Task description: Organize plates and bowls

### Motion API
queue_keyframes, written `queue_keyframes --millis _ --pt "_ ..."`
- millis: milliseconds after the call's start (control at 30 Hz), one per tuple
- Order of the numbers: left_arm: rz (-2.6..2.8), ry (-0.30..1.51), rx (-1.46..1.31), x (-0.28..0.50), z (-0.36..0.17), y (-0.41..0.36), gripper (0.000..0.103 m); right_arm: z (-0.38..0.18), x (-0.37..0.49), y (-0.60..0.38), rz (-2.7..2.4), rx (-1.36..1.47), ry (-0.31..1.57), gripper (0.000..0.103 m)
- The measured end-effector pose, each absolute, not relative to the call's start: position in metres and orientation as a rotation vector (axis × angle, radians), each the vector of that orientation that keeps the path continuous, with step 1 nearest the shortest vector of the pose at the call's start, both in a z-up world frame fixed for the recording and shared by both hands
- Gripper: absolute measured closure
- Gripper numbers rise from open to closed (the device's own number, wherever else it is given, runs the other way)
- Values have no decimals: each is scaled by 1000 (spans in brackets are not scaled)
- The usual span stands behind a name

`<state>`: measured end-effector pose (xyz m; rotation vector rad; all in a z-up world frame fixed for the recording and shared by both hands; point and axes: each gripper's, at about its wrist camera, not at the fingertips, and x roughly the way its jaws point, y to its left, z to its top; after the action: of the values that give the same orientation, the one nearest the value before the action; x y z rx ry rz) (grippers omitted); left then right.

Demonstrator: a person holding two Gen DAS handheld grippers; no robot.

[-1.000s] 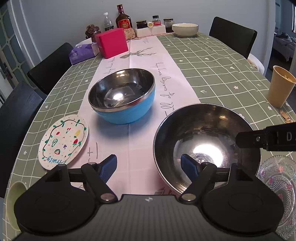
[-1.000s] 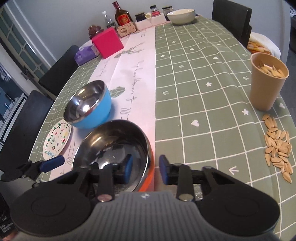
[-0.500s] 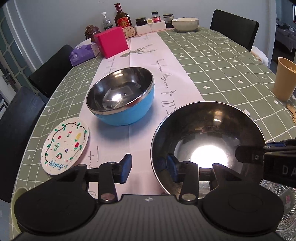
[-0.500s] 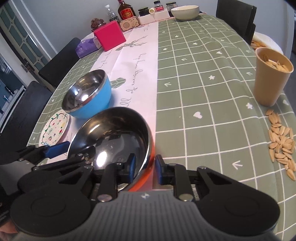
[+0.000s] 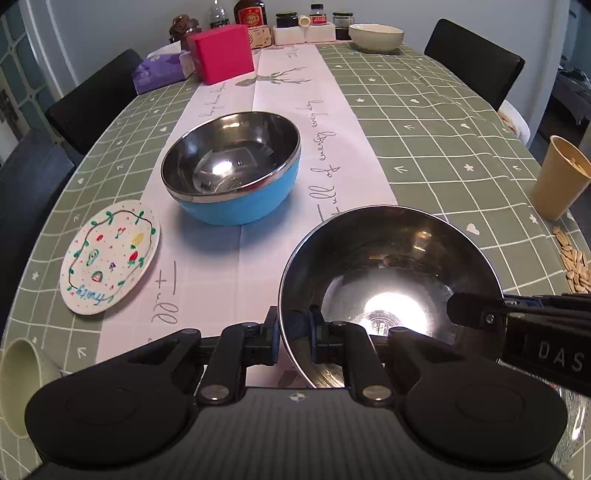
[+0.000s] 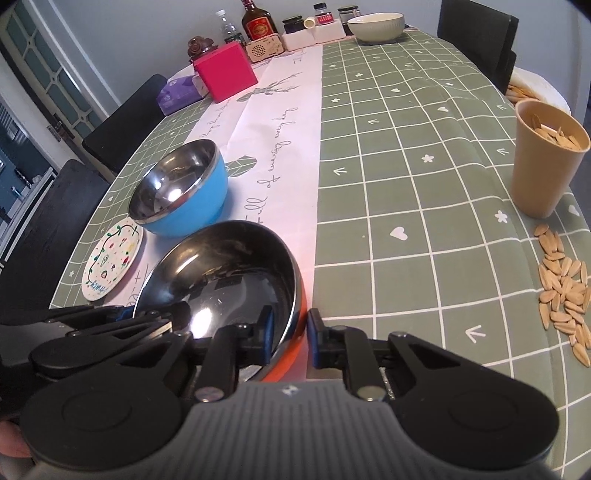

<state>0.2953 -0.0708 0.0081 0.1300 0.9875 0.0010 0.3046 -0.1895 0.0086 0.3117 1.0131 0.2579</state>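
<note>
A steel bowl with an orange outside (image 5: 388, 266) (image 6: 221, 266) sits on the table's near end. My left gripper (image 5: 293, 328) is shut on its left rim, one pad inside and one outside. On the opposite rim my right gripper (image 6: 290, 332) is closing, its pads against both sides of the wall. A blue steel-lined bowl (image 5: 229, 162) (image 6: 177, 192) stands empty just beyond it on the white runner. Left of the runner lies a small painted plate (image 5: 110, 254) (image 6: 112, 258).
A tan cup of seeds (image 6: 546, 158) stands at the right edge, with loose seeds (image 6: 565, 288) below it. A cream bowl (image 5: 375, 35), jars, a pink box (image 5: 223, 51) and a tissue pack crowd the far end. A pale green cup (image 5: 18, 384) sits near left. Black chairs ring the table.
My left jaws went from wide open to closed on the orange bowl's left rim. My right jaws narrowed around the right rim. Neither hand moved away.
</note>
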Motion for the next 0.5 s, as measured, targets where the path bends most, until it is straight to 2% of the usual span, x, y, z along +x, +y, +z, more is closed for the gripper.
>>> queue_keyframes --millis 300,500 --pt "-11 961 191 261 36 -69 87 35 282 -186 284 318 997 88" --pt "23 969 133 226 60 -43 86 63 245 -165 330 298 952 87"
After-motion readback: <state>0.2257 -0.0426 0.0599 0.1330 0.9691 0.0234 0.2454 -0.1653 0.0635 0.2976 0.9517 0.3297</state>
